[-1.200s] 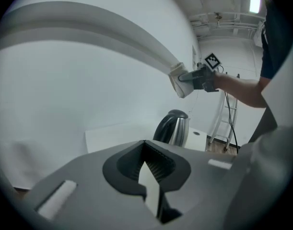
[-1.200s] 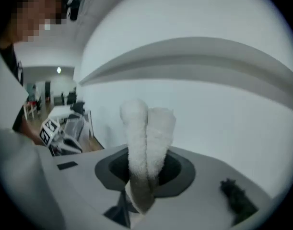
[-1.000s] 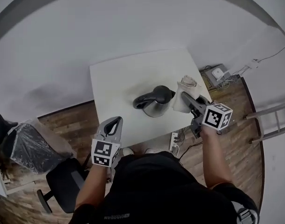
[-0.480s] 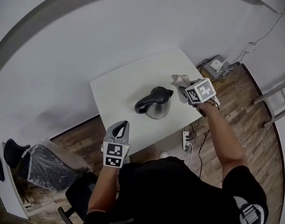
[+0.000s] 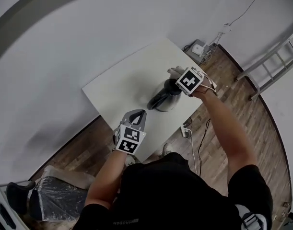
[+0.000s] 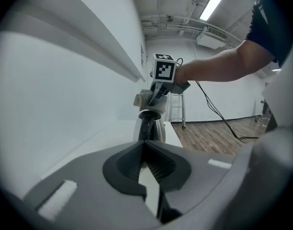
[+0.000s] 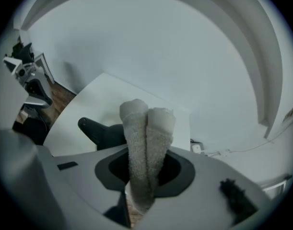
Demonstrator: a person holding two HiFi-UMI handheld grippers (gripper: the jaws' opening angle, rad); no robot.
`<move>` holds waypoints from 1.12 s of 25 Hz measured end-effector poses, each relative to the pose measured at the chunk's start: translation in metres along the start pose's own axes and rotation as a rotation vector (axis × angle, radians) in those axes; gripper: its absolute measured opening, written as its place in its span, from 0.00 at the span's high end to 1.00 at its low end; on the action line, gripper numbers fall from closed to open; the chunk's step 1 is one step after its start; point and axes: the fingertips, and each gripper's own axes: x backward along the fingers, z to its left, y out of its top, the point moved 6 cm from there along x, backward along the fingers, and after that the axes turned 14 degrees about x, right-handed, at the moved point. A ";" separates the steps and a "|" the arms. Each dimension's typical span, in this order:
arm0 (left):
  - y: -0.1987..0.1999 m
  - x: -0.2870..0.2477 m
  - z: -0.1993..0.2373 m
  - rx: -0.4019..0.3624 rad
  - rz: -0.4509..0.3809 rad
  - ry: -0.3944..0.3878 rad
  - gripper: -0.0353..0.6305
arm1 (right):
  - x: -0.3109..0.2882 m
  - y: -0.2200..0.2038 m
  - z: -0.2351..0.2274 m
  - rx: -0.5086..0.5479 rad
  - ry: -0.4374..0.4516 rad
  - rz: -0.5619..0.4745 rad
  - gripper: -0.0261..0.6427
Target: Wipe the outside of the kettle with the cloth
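Wiping looks about to start: right gripper (image 5: 179,75), clamped on the folded cloth (image 7: 146,128), hovers center-right by the kettle (image 5: 164,97). Left gripper (image 6: 146,150) is closed and empty. Next, press the cloth against its side.

The steel, black-handled kettle (image 5: 166,97) stands upright, the folded off-white cloth (image 7: 145,138) against its top.
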 end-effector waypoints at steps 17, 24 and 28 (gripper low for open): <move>-0.038 0.030 0.032 0.150 -0.035 -0.022 0.94 | -0.001 0.068 0.141 0.772 -0.512 0.132 0.82; -0.048 0.046 0.045 0.186 -0.046 0.026 0.94 | -0.017 0.092 0.195 1.040 -0.528 0.094 0.82; -0.048 0.056 0.050 0.189 -0.046 0.055 0.94 | -0.032 0.096 0.219 1.123 -0.512 0.039 0.82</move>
